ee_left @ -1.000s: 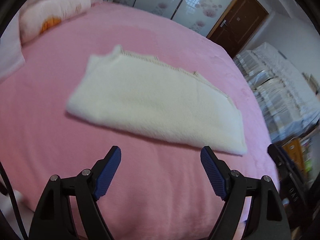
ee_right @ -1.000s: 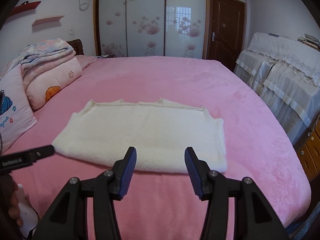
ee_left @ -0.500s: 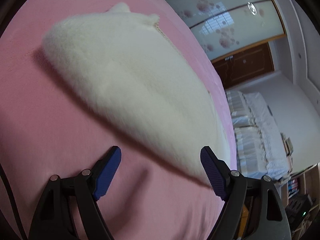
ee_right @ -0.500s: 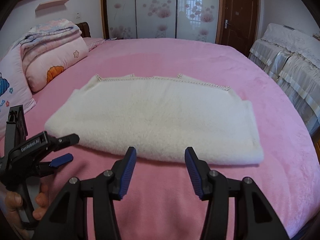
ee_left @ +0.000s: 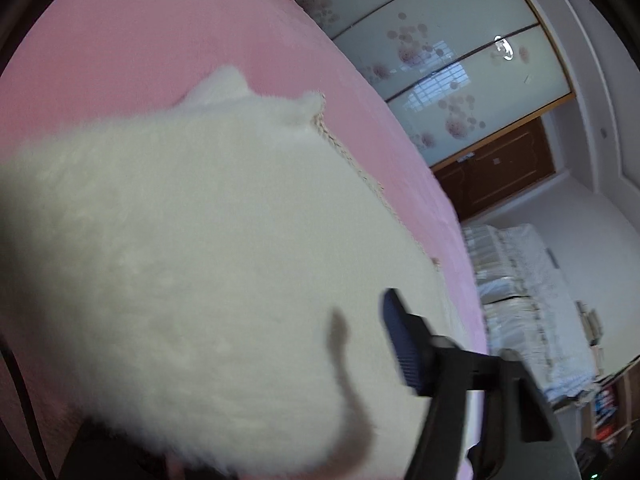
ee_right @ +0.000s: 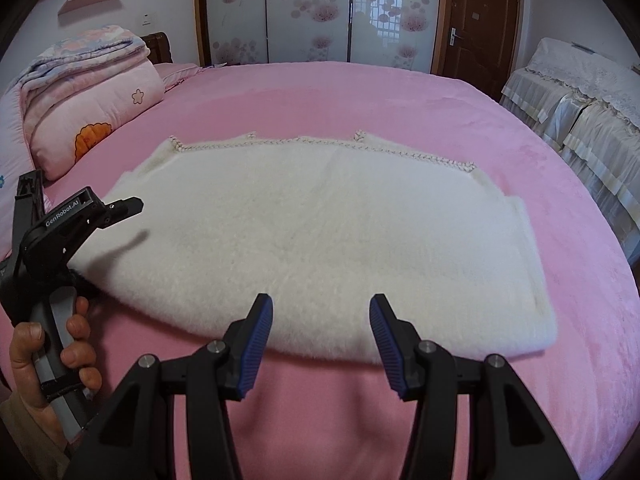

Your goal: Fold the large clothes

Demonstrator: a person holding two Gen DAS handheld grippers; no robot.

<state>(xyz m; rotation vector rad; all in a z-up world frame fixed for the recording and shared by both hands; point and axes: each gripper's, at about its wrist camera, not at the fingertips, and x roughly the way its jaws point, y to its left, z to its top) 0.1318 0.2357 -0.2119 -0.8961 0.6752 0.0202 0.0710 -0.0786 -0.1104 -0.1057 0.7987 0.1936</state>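
A white fluffy garment (ee_right: 320, 232) lies folded into a wide rectangle on the pink bed (ee_right: 360, 92). My left gripper (ee_right: 116, 232) is at its left end. One finger (ee_right: 120, 206) hovers just over the fleece and casts a shadow on it; the other is hidden beneath the edge. In the left wrist view the garment (ee_left: 200, 260) fills the frame, and only one blue pad (ee_left: 404, 344) shows above it. Those jaws are closing with the garment's edge between them. My right gripper (ee_right: 320, 320) stands open over the near long edge, pinching nothing.
Folded quilts and a pillow (ee_right: 80, 92) are stacked at the bed's left head end. Sliding wardrobe doors (ee_right: 308, 12) and a brown door (ee_right: 476, 20) stand behind. Lace-covered furniture (ee_right: 580, 100) lines the right side. A person's hand (ee_right: 52, 352) grips the left tool.
Both grippers have come down and closer to the garment. The left one rolled, slid one finger under the left edge, and its jaws narrowed. The right gripper's gap is unchanged.
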